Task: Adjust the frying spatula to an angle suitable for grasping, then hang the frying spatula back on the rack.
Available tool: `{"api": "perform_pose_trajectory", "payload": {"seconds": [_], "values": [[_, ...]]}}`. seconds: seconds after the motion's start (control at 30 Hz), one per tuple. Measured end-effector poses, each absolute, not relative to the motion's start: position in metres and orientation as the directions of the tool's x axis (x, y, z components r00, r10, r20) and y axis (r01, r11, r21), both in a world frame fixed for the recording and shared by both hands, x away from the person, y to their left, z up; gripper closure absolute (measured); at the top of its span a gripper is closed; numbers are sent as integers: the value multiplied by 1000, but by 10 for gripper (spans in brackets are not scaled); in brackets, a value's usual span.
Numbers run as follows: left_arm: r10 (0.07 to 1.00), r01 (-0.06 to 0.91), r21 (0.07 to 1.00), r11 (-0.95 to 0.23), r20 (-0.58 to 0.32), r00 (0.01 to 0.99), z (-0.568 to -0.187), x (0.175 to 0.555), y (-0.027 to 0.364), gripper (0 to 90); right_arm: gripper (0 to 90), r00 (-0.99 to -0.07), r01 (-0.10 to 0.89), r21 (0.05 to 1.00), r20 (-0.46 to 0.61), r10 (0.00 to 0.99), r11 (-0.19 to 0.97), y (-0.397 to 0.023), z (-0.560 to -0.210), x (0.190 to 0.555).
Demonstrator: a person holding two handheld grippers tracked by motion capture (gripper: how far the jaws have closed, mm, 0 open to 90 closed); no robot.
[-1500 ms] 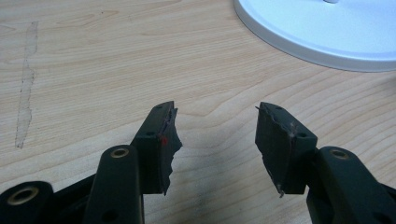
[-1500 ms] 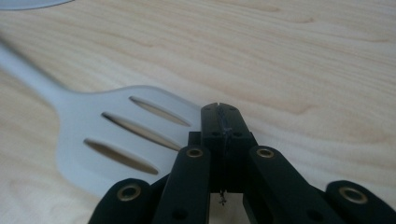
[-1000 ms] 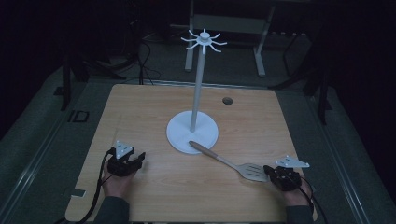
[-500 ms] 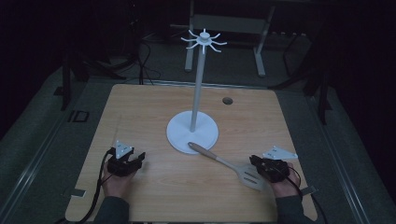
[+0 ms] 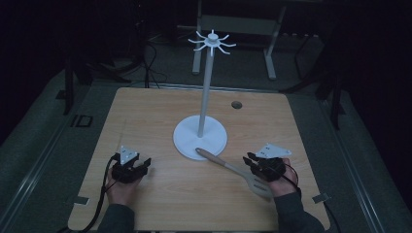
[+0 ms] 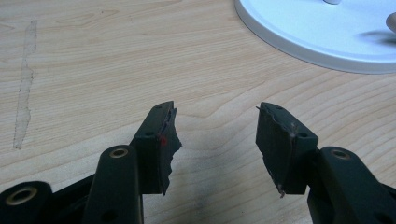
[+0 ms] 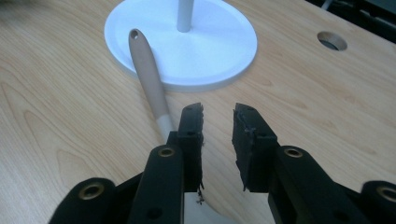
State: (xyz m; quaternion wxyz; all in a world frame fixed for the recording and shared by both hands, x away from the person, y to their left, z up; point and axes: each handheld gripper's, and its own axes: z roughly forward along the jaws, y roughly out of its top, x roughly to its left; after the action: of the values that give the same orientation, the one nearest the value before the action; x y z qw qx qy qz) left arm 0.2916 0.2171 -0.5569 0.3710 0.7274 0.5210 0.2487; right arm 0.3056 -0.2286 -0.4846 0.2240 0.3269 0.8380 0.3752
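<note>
Spatula (image 5: 238, 171) flat on worktop (image 5: 155, 116), handle tip on hook stand (image 5: 200, 136) base | right hand-held gripper (image 7: 218, 116) jaws apart, seemingly hovering above the blade | left hand-held gripper (image 6: 215, 126) apart, idle.

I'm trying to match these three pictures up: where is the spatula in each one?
High view: spatula lies lower right of centre, handle tip on the white stand base.
Left gripper view: just the handle tip, top right edge.
Right gripper view: handle left of centre.
Shared landmark: the white stand base.
</note>
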Motion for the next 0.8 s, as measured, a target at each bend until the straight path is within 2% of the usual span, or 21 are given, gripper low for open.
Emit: {"api": "perform_pose_trajectory", "payload": {"seconds": [0.33,0.8], "values": [[940,575,797,-184,-28,340,-558,293,216,476,690,-692,363,779,-141,708,511,-223,-479,311],[938,574,799,-180,-36,344,-557,292,216,483,687,-723,354,729,-185,666,586,-209,-476,325]]}}
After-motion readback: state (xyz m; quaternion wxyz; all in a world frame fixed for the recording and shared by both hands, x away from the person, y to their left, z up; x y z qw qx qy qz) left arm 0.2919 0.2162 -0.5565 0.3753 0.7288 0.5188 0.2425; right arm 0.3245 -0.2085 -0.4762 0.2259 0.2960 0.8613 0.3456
